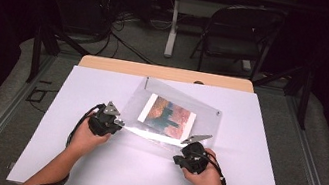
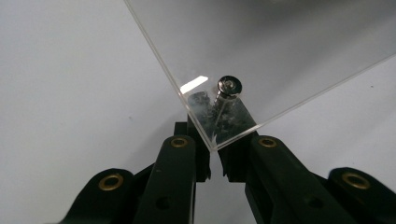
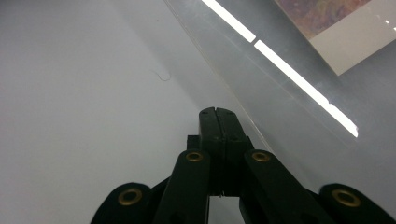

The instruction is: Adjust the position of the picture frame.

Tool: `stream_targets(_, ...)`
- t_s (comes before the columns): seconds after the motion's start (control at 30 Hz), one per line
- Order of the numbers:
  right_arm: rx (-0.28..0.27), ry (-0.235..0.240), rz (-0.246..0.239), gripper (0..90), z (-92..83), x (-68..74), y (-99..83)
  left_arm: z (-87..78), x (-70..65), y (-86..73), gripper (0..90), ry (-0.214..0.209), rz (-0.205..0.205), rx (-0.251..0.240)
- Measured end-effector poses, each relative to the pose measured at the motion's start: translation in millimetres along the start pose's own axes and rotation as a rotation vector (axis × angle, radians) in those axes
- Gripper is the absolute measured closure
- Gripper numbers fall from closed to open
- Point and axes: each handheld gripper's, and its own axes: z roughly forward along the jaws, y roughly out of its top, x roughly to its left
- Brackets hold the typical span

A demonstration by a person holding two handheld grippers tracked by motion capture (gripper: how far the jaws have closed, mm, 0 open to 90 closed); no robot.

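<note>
Frame: clear plastic picture frame (image 1: 175, 120) with a painted picture (image 1: 167, 118) inside
Lies: flat, long side slanting across the tabletop (image 1: 90, 161)
Left gripper (image 1: 119, 123): fingers clamped on the frame's corner
Right gripper (image 1: 182, 152): fingers together, holding nothing

A clear acrylic sheet (image 1: 176, 117) lies on the white table (image 1: 90, 161), with a colourful picture (image 1: 167, 118) under it. The left gripper (image 1: 116, 123) meets its near-left corner (the contact looks close), the right gripper (image 1: 183, 154) its near edge.

Glossy clear acrylic sheet (image 1: 173, 117), shiny metal screw (image 2: 229, 86)
</note>
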Motion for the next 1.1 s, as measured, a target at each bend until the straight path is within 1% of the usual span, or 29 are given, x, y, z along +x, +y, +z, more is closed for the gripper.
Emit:
stream_targets(0.03,0.000,-0.021,0.004,90.0,0.1,0.0,0.6,-0.1,-0.8,-0.5,84.3,-0.003,-0.001,-0.003)
stream_targets(0.07,0.007,0.002,0.045,90.0,0.2,-1.9,2.0,-0.5,-1.5,-0.9,84.3,-0.002,0.001,-0.003)
stream_targets(0.13,0.004,0.007,0.054,90.0,0.5,-2.3,2.6,-1.2,-2.9,-2.0,84.3,-0.006,0.004,-0.005)
stream_targets(0.2,-0.003,-0.002,0.058,90.0,0.9,-0.5,4.0,-1.9,-4.2,-2.5,84.6,-0.011,0.018,-0.002)
stream_targets(0.33,-0.001,-0.007,0.066,90.0,1.2,-2.0,5.0,-3.7,-9.0,-3.7,84.9,-0.012,0.037,0.004)
stream_targets(0.4,-0.005,-0.023,0.082,90.0,0.5,-7.0,6.1,-5.5,-13.4,-5.3,85.1,-0.018,0.050,0.006)
stream_targets(0.43,-0.007,-0.028,0.089,90.0,0.5,-8.2,6.3,-5.5,-13.4,-5.3,85.1,-0.018,0.050,0.006)
stream_targets(0.47,-0.007,-0.028,0.089,90.0,0.5,-8.2,6.3,-6.7,-14.8,-5.9,85.1,-0.022,0.059,0.009)
stream_targets(0.5,-0.008,-0.030,0.092,90.0,0.5,-10.5,6.9,-7.4,-17.0,-6.9,85.2,-0.023,0.055,0.007)
stream_targets(0.53,-0.007,-0.028,0.112,90.0,0.6,-15.9,8.6,-8.5,-19.3,-8.0,85.2,-0.026,0.060,0.007)
stream_targets(0.57,-0.007,-0.026,0.115,90.0,0.5,-18.0,9.3,-10.4,-23.0,-9.6,85.2,-0.033,0.063,0.009)
stream_targets(0.6,-0.007,-0.026,0.115,90.0,0.5,-18.0,9.3,-10.4,-23.0,-9.6,85.2,-0.033,0.063,0.009)
stream_targets(0.63,-0.008,-0.030,0.122,90.0,0.6,-20.1,10.3,-11.7,-25.9,-10.6,85.2,-0.045,0.064,0.010)
stream_targets(0.67,-0.003,-0.049,0.123,90.0,1.7,-24.3,12.1,-12.1,-28.5,-11.4,85.3,-0.047,0.065,0.007)
stream_targets(0.7,-0.003,-0.049,0.123,90.0,1.7,-24.3,12.1,-13.2,-31.2,-12.0,85.3,-0.054,0.077,0.009)
stream_targets(0.73,0.005,-0.058,0.137,90.0,3.9,-29.4,13.8,-14.2,-35.5,-12.7,85.3,-0.069,0.080,0.010)
stream_targets(0.77,0.005,-0.058,0.137,90.0,3.9,-29.4,13.8,-15.0,-38.4,-13.0,85.3,-0.077,0.088,0.010)
stream_targets(0.8,0.008,-0.062,0.138,90.0,5.0,-31.3,14.2,-16.0,-43.7,-13.4,85.4,-0.098,0.097,0.011)
stream_targets(0.83,0.015,-0.069,0.142,90.0,7.0,-34.3,14.9,-16.4,-47.4,-13.5,85.4,-0.108,0.105,0.011)
stream_targets(0.87,0.025,-0.063,0.164,90.0,9.3,-39.7,15.7,-16.5,-54.1,-13.6,85.4,-0.118,0.116,0.009)
stream_targets(0.9,0.025,-0.063,0.164,90.0,9.3,-39.7,15.7,-16.8,-57.7,-13.5,85.4,-0.125,0.122,0.010)
stream_targets(0.93,0.032,-0.062,0.180,90.0,8.9,-43.9,17.1,-16.7,-61.4,-13.2,85.5,-0.139,0.129,0.007)
stream_targets(0.97,0.032,-0.062,0.180,90.0,8.9,-43.9,17.1,-16.6,-66.0,-13.0,85.5,-0.145,0.133,0.005)
stream_targets(1.0,0.036,-0.065,0.173,90.0,8.1,-46.8,18.2,-16.6,-70.0,-12.5,85.5,-0.160,0.140,0.004)
stream_targets(1.07,0.039,-0.065,0.185,90.0,6.2,-51.7,20.5,-17.1,-79.2,-9.9,85.6,-0.182,0.160,0.003)
stream_targets(1.1,0.041,-0.068,0.193,90.0,5.4,-55.0,22.0,-16.8,-82.7,-9.0,85.6,-0.189,0.160,-0.002)
